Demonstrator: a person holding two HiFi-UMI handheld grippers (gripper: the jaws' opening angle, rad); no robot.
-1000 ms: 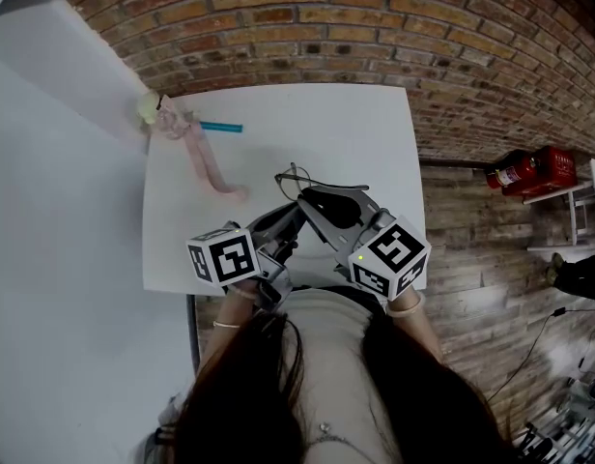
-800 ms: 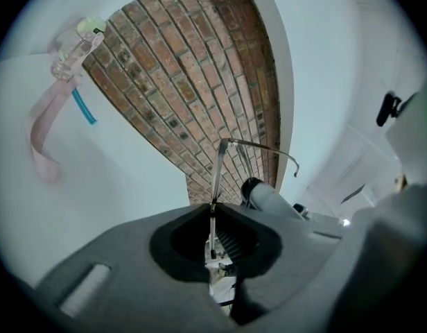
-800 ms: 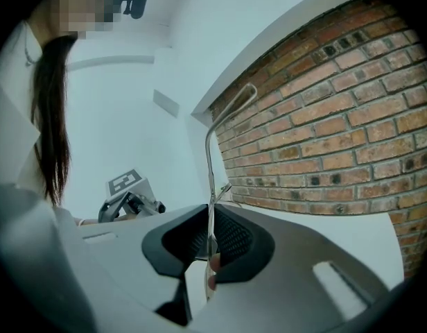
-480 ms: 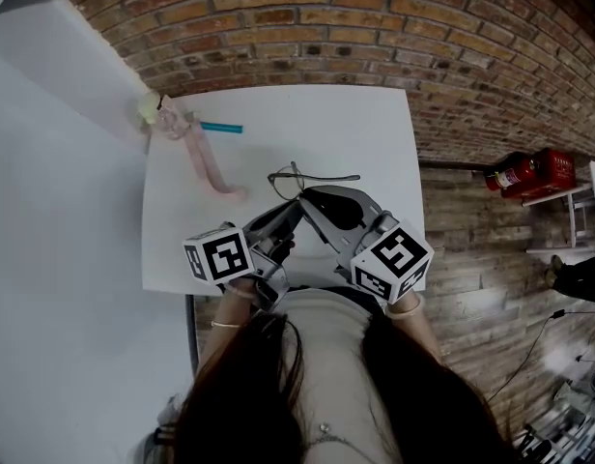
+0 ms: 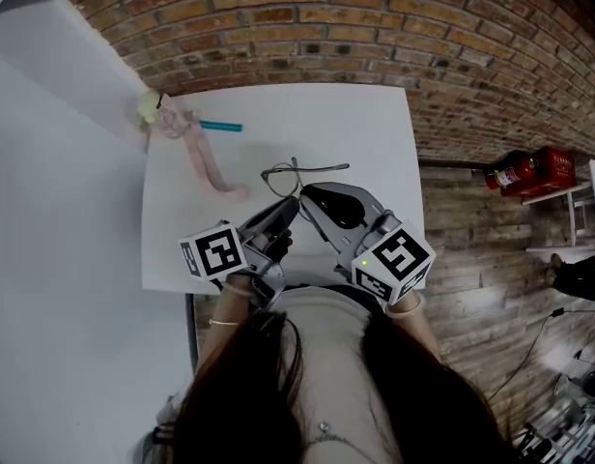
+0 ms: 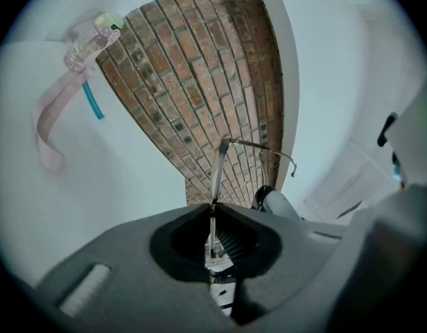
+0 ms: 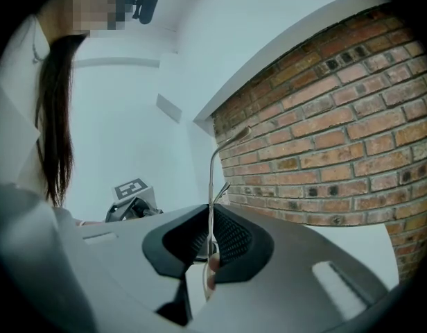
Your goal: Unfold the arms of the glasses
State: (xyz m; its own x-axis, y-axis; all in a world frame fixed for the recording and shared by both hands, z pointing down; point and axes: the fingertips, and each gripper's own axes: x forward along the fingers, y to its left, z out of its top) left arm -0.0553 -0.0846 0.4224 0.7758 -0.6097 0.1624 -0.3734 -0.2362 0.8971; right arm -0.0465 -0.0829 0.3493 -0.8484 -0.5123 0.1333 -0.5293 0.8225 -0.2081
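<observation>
Thin wire-framed glasses [image 5: 296,170] hang just above the white table [image 5: 375,133], in front of both grippers. My left gripper [image 5: 292,205] is shut on one thin metal arm; in the left gripper view that arm [image 6: 218,165] rises from the closed jaws of the left gripper [image 6: 212,210] and bends right at a hinge. My right gripper [image 5: 307,195] is shut on another wire part of the glasses [image 7: 215,159], which stands up from the pinched jaws of the right gripper [image 7: 210,214]. The lenses are hard to make out.
A pink strap [image 5: 207,164], a teal stick [image 5: 221,127] and a pale yellow-green item [image 5: 147,109] lie at the table's far left corner. A brick wall runs behind. Red fire extinguishers [image 5: 529,170] lie on the floor to the right.
The glasses have shifted slightly left and away over the table, and one arm has swung. The left gripper's marker cube has moved a little left and down. Both grips stay closed.
</observation>
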